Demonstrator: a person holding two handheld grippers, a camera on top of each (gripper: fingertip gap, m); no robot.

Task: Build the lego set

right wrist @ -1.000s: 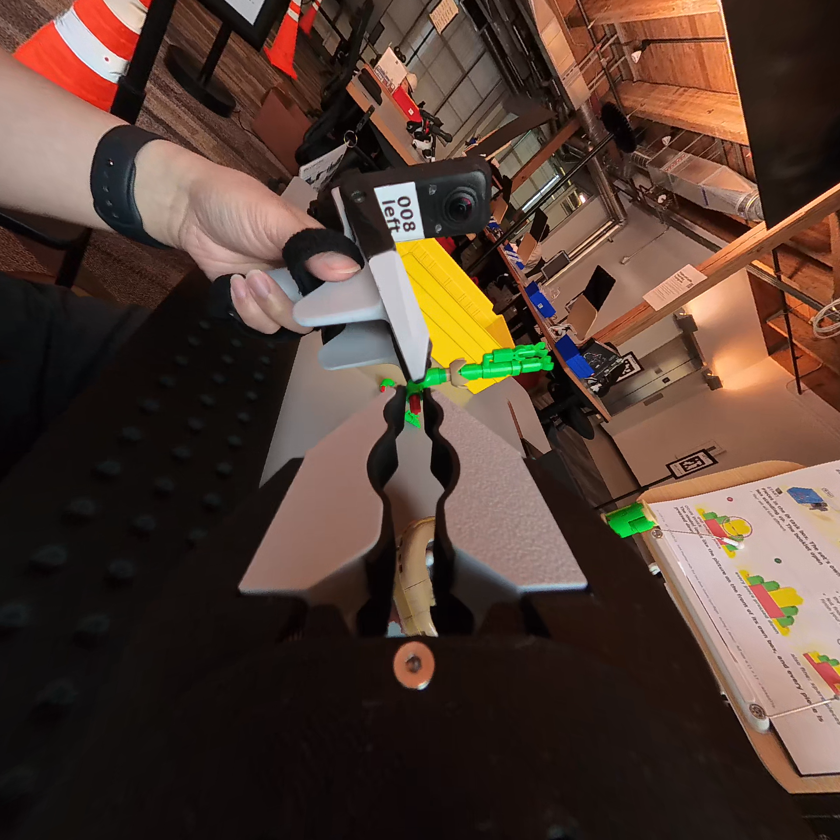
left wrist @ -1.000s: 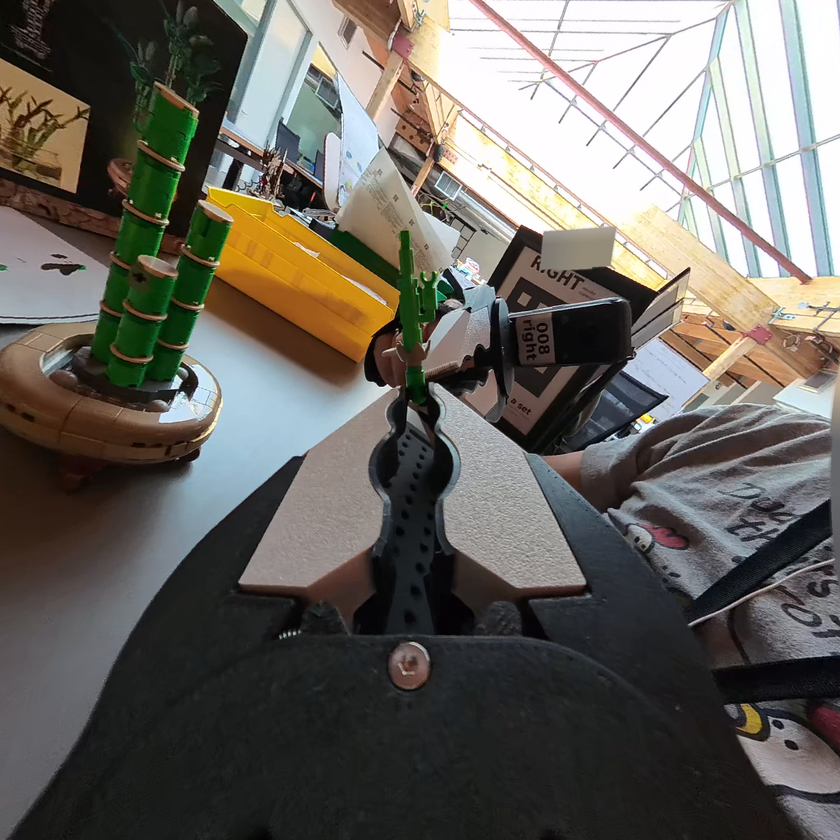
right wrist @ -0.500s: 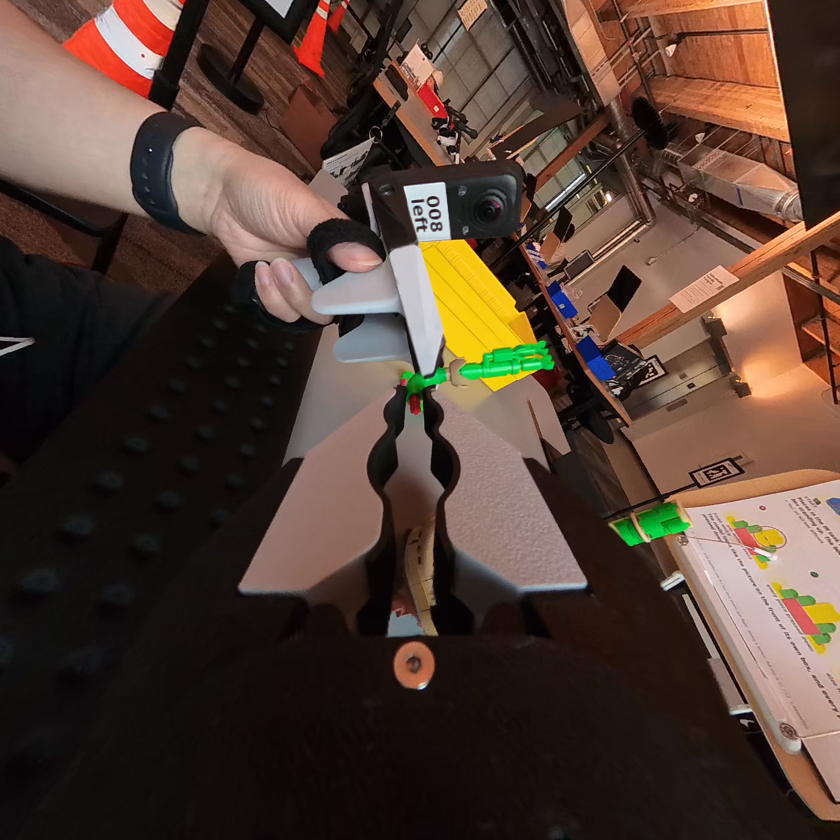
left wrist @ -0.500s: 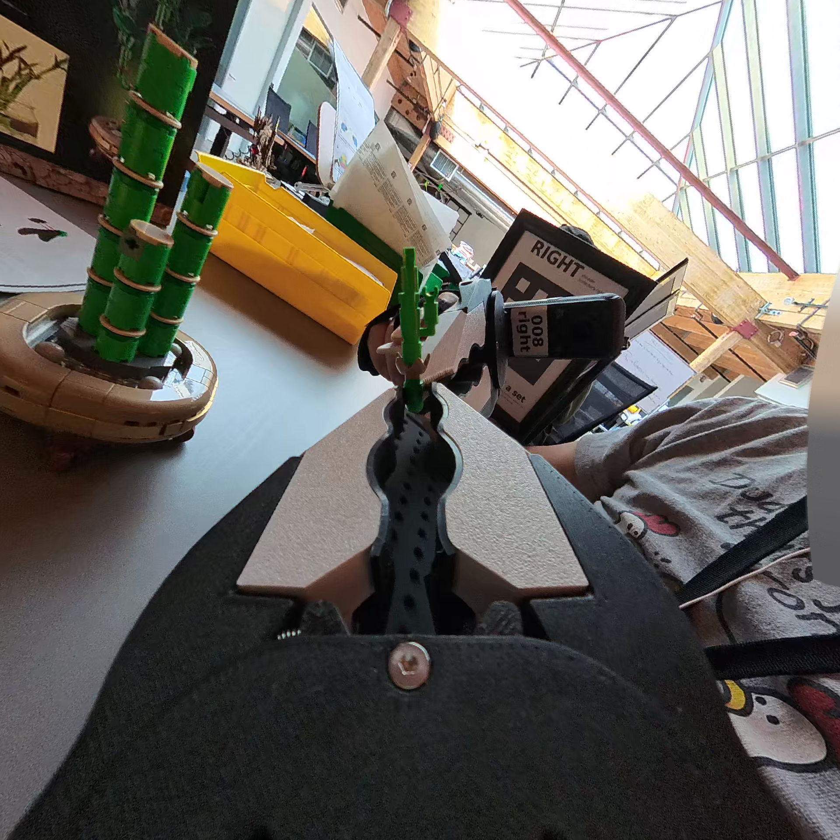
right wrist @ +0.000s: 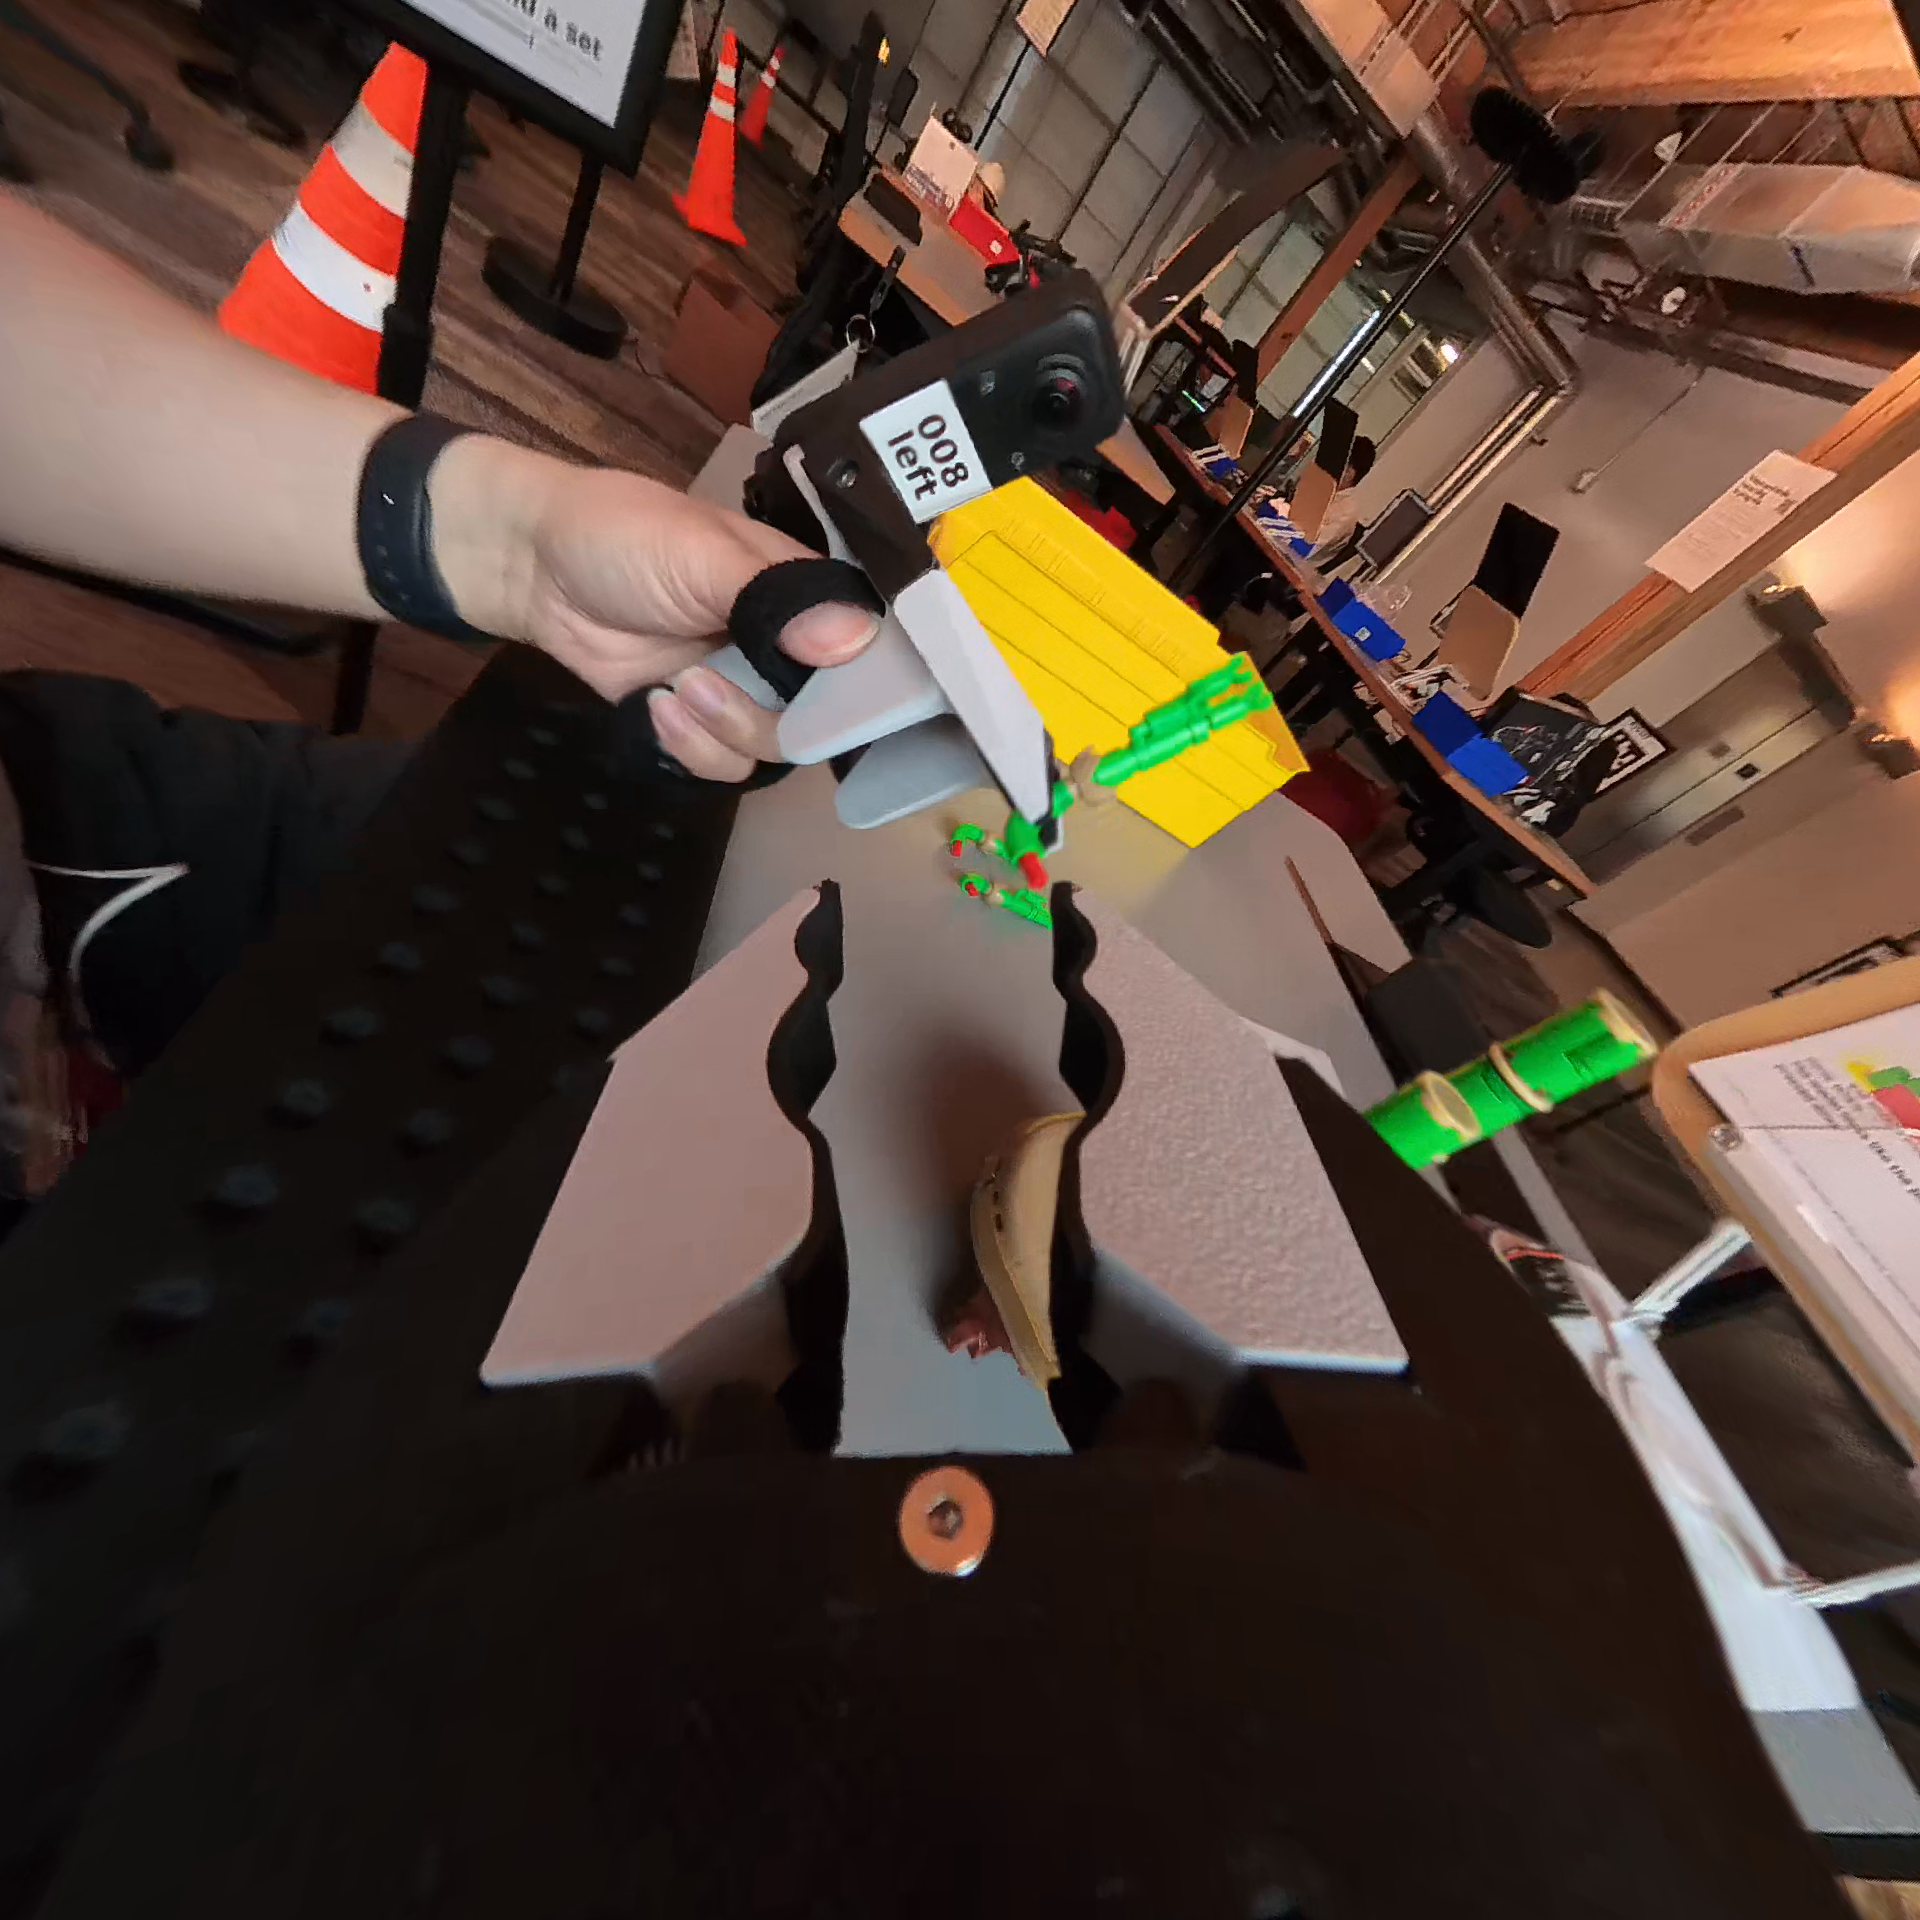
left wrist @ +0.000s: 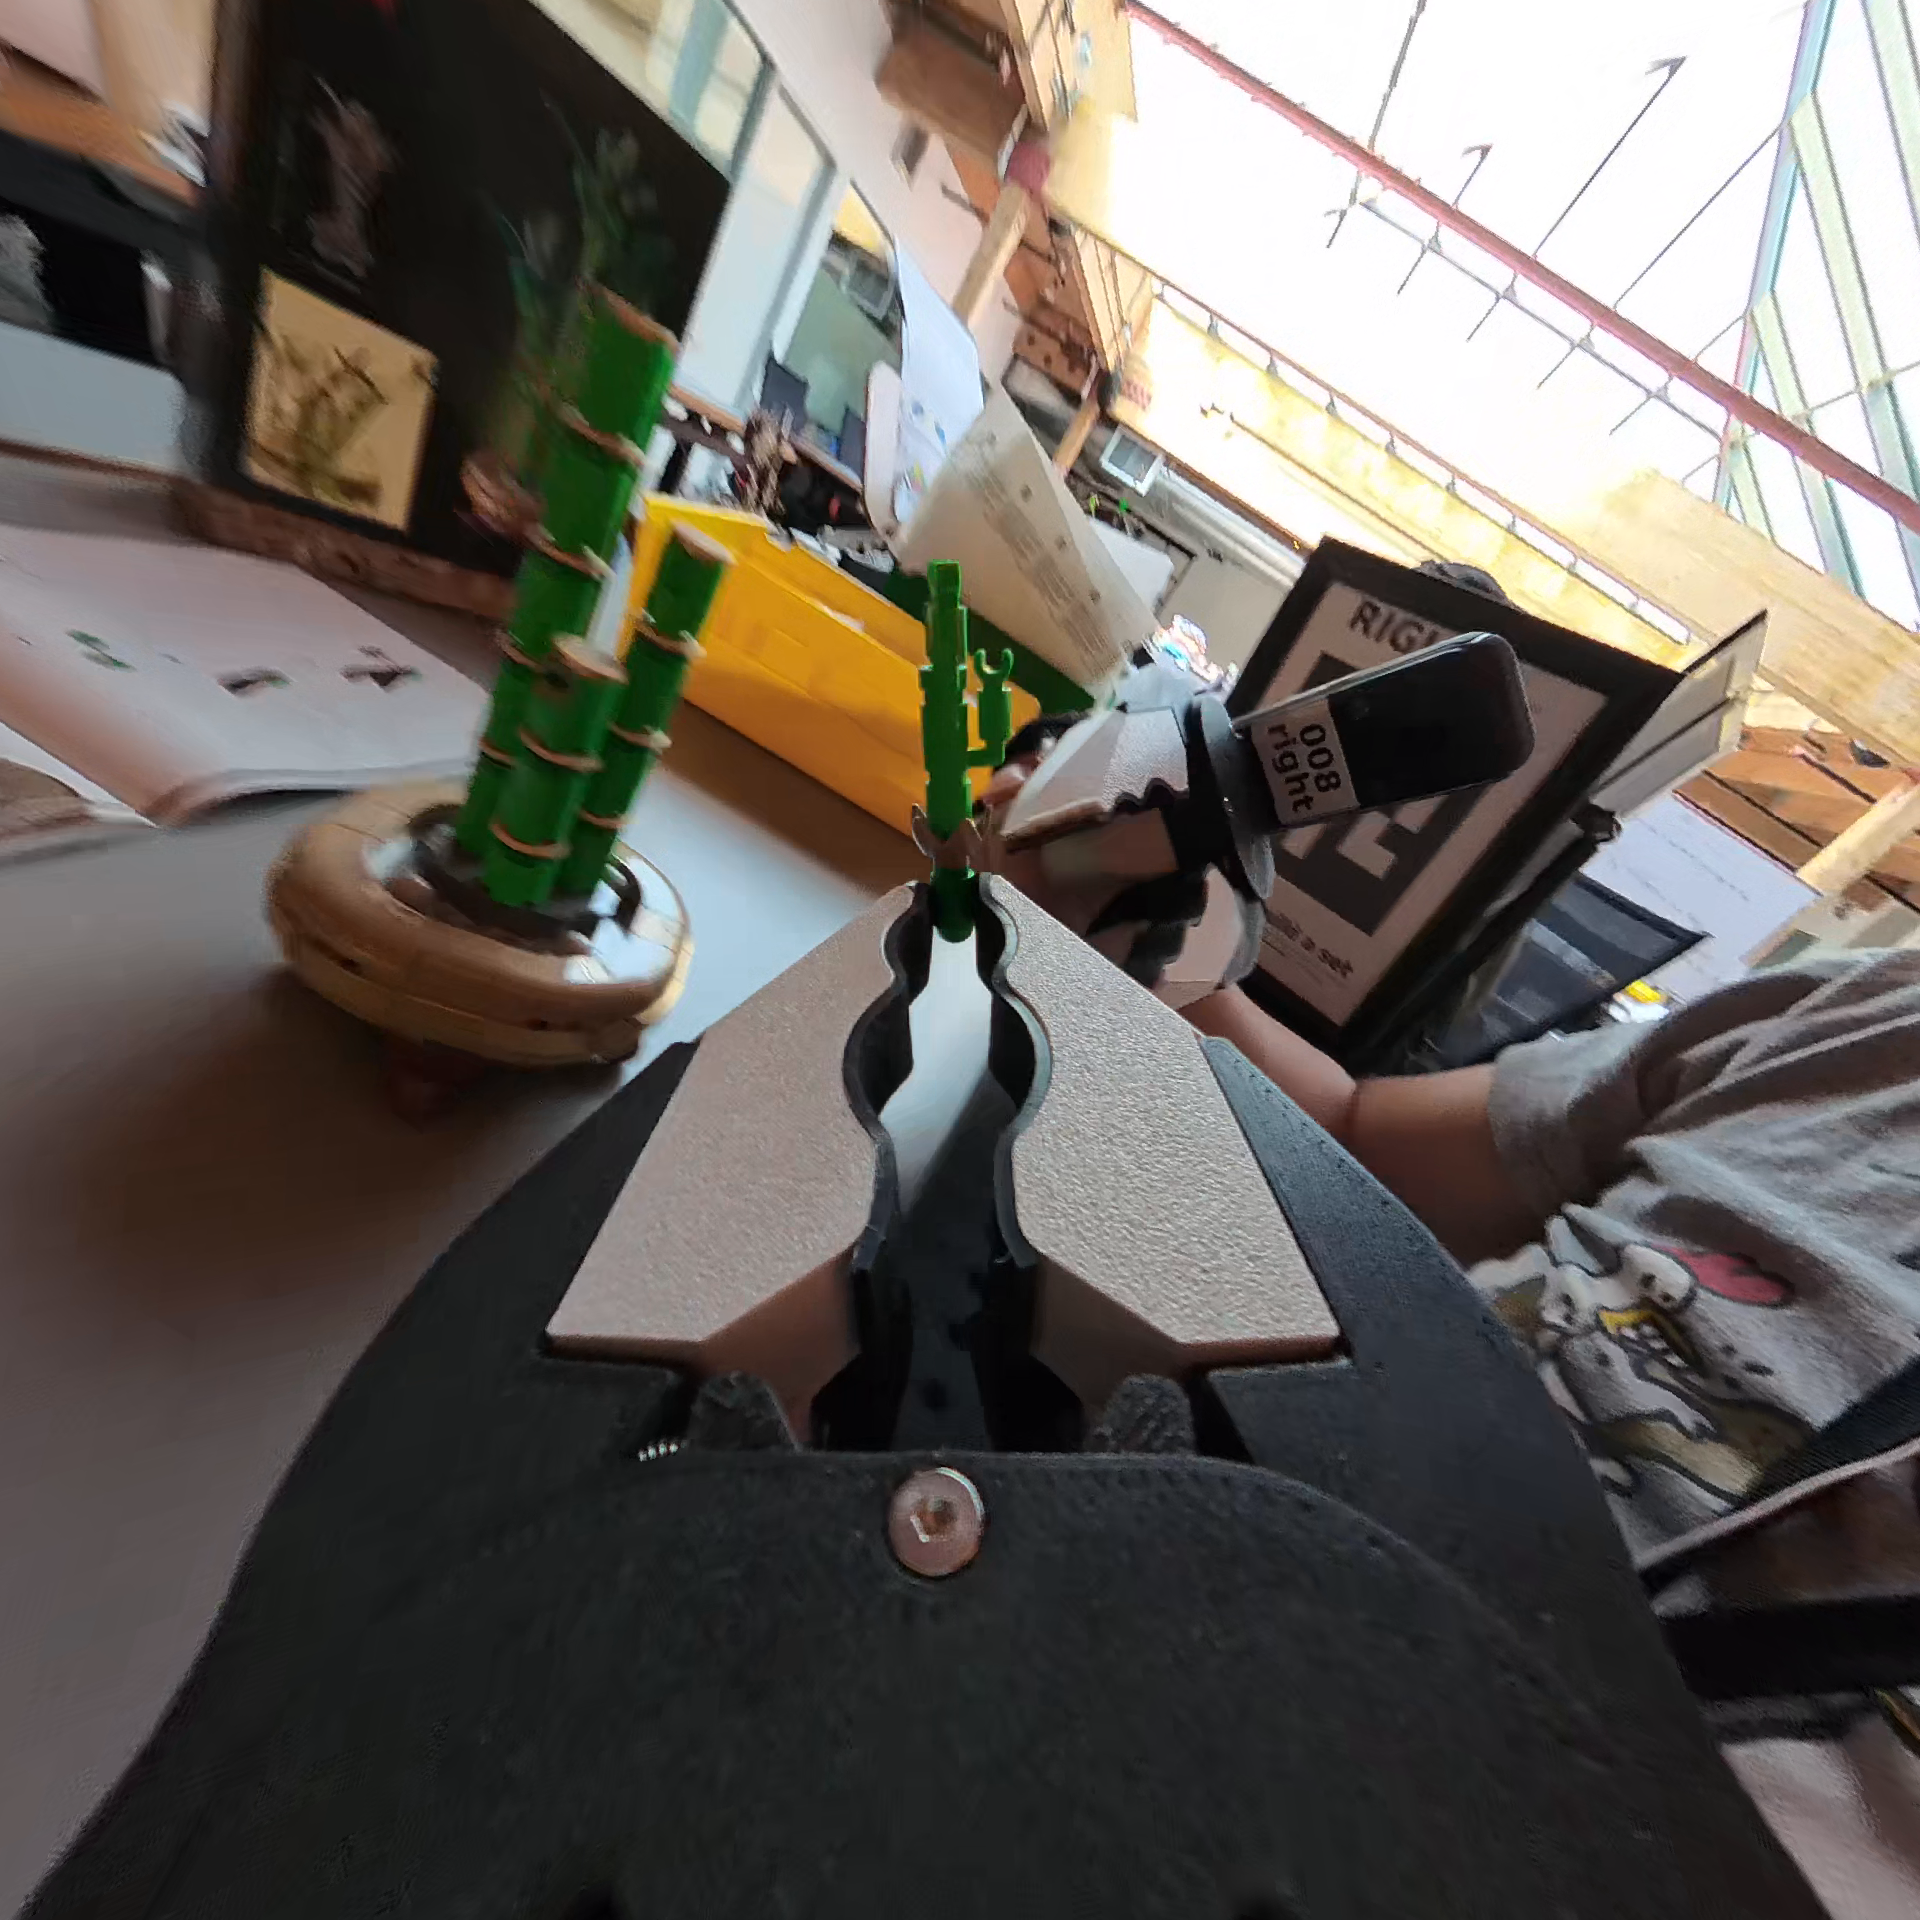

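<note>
Grey table (right wrist: 1195,914), yellow bin (right wrist: 1101,644), orange cones (right wrist: 332,260)

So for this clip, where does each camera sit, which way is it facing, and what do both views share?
Left wrist view: on the left gripper, looking up along its fingers, shut on a thin green stem; bamboo model to one side, right gripper and grey-shirted torso beyond.
Right wrist view: on the right gripper, open, facing the left gripper, the bare hand holding it and loose green pieces on the table.
Shared: green stem, yellow bin, bamboo model.
</note>
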